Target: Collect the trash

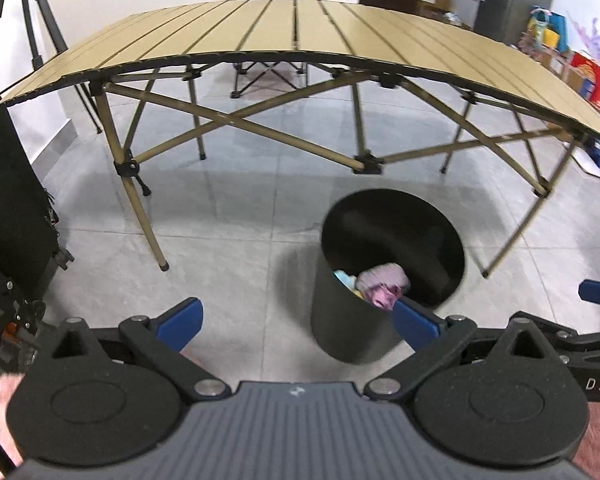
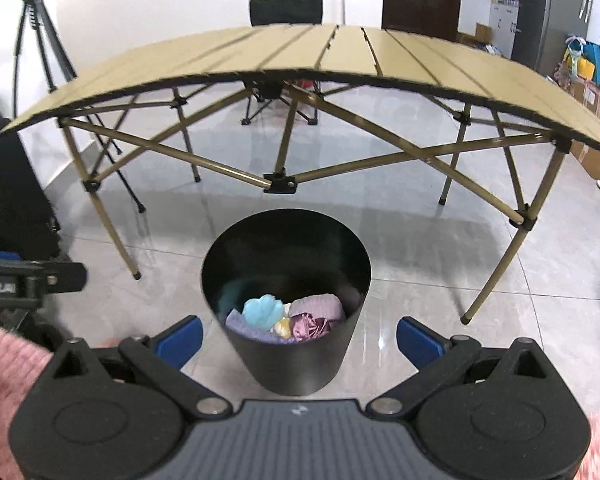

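1. Right claw (image 2: 299, 342) hanging wide apart and gripping nothing, hovering above the near rim of the bin (image 2: 236, 360), aiming almost straight down into it.
2. Left claw (image 1: 298, 322) likewise spread wide and carrying nothing, sitting off to the bin's left, with its right finger (image 1: 416, 322) crossing in front of the near rim in that view.
3. Trash (image 2: 288, 318) lying in a heap at the bottom of the bin: something pale blue, a lilac piece, a pink piece, a small yellow bit, a crumpled purple wrapper.
4. Judging the step: looking like the drop-off end of a round, with both claws released over the bin and nothing in hand.
5. Judging the next move: calling for a scan for leftover scraps, then a reach with fingers spread; showing no loose scrap on the desk (image 2: 300, 50) or the floor (image 2: 420, 240) in either view, so possibly nearing the finish.
6. Bin standing upright on grey glossy floor tiles, just in front of the folding desk with its tan slatted top and crossed legs.
7. Beyond the desk, standing: a dark chair (image 2: 286, 10), a tripod (image 2: 36, 32) at the left, a dark door, boxes and bright bags along the right wall.
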### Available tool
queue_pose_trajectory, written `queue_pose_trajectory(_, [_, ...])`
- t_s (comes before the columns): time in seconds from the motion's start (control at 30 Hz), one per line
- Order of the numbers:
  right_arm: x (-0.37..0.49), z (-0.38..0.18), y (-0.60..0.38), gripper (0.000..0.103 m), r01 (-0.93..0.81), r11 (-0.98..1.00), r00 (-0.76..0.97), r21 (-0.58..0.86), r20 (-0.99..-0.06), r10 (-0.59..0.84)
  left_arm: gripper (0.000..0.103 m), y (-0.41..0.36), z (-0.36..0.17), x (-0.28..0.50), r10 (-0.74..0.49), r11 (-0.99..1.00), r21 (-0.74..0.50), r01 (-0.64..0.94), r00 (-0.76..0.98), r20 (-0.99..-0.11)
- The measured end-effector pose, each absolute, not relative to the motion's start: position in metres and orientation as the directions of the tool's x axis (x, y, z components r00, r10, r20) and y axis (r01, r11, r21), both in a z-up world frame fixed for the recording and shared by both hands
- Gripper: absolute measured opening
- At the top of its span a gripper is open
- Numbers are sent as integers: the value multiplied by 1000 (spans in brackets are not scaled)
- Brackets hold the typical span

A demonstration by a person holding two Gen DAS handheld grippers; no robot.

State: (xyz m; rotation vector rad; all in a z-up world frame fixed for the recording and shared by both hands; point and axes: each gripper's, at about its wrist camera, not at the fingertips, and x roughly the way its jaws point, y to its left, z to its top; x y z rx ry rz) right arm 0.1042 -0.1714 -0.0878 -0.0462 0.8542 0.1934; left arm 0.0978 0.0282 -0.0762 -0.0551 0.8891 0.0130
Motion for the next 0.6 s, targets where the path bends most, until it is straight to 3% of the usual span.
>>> queue_pose_trajectory(0.6, [39, -57, -192, 103, -181, 981, 715, 71, -675, 181, 103, 10, -62, 42, -28, 1000, -24, 15, 674, -738])
